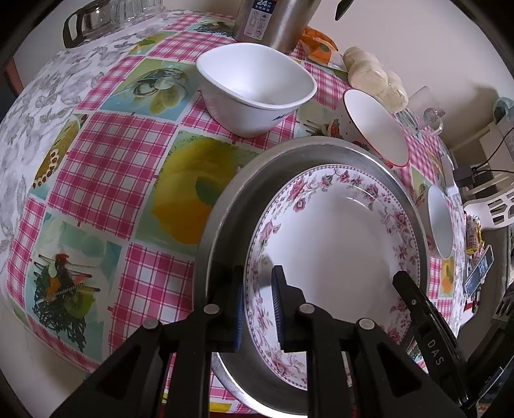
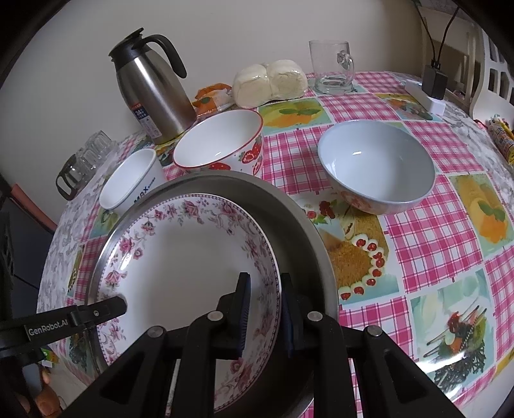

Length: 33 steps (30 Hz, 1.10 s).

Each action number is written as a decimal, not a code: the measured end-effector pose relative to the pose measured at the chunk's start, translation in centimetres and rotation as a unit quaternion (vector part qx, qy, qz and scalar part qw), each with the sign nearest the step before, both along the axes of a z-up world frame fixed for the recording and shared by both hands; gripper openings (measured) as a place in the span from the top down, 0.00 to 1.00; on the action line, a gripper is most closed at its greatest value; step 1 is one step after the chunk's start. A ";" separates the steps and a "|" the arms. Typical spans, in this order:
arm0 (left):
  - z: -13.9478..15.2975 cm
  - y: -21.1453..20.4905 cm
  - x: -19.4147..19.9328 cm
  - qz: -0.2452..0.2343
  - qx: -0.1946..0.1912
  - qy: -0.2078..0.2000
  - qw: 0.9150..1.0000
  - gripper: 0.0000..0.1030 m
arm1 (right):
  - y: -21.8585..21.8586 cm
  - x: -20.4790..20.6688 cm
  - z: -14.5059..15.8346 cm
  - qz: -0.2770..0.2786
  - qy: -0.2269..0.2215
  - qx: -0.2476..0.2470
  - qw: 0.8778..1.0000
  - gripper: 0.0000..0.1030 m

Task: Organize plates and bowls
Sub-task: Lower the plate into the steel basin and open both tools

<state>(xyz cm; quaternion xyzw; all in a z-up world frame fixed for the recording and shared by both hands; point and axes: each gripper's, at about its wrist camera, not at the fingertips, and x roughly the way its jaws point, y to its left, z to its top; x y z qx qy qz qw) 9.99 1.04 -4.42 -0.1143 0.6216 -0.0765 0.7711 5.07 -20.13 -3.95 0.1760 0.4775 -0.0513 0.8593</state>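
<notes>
Both grippers, left [image 1: 258, 308] and right [image 2: 265, 316], pinch the floral plate's [image 2: 180, 257] rim; "GenRobot.AI" and "DAS" mark them, "24" the flask [image 2: 154, 93].

Glossy ceramic floral plate [image 1: 337, 231], brushed metal tray [image 1: 225, 205], shiny tablecloth [image 1: 106, 160]

The checked tablecloth [image 2: 427, 238] bears a metal tray [image 2: 308, 225], three bowls, a flask [image 2: 154, 93] and a glass mug [image 2: 332, 67].

Steel jug [image 1: 276, 22] top and glass pot [image 1: 86, 22] cut off by the left-wrist frame edge
</notes>
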 end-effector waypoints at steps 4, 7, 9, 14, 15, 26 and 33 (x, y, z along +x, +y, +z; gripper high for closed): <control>0.0 0.0 0.0 -0.001 0.002 0.000 1.000 0.84 | 0.0 0.1 0.0 -0.002 0.002 0.004 1.000 0.80; 0.2 -0.3 0.1 -0.002 0.009 -0.004 1.000 0.84 | 0.0 0.1 0.2 -0.004 0.003 0.000 1.000 0.80; 0.5 -0.3 0.1 -0.002 0.013 -0.011 1.000 0.83 | -0.1 0.0 0.4 -0.006 -0.001 -0.003 1.000 0.80; 1.6 -0.2 0.0 0.000 0.025 -0.030 0.999 0.77 | -0.4 -0.4 1.2 -0.010 -0.013 -0.006 1.000 0.80; 1.9 -0.3 0.0 0.000 0.030 -0.036 0.999 0.76 | -0.4 -0.5 1.4 -0.011 -0.017 -0.007 1.000 0.80; 5.1 0.4 -0.7 0.024 0.054 -0.106 0.993 0.47 | -0.2 -1.3 4.3 -0.015 -0.072 -0.034 0.997 0.68; 4.8 1.1 -0.5 0.044 0.081 -0.108 0.990 0.25 | -0.1 -1.2 4.3 -0.013 -0.070 -0.044 0.996 0.31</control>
